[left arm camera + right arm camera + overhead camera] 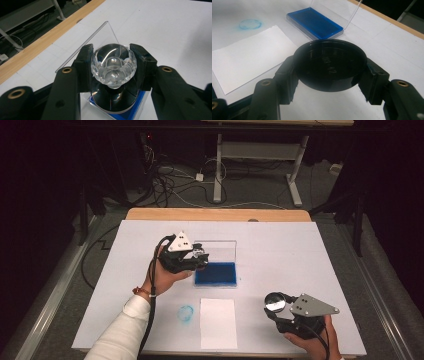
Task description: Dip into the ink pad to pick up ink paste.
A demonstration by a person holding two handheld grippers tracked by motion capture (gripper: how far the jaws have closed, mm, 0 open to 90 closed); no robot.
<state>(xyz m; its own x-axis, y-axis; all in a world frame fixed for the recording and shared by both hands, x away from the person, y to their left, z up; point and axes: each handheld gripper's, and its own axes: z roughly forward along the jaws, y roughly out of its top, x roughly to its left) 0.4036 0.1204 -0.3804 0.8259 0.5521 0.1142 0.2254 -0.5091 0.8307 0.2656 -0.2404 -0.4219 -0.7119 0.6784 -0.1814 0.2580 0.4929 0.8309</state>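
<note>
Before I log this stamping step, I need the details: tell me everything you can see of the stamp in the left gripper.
The stamp has a clear, faceted, knob-like handle of glass or plastic on a dark round base. The left gripper is shut on the handle, its two black jaws pressing either side. It is held base down over the blue ink pad in its open clear case; whether the base touches the pad cannot be told.

Ink pad (215, 274) behind paper sheet (218, 322) (ink ring (185, 313) just left)
</note>
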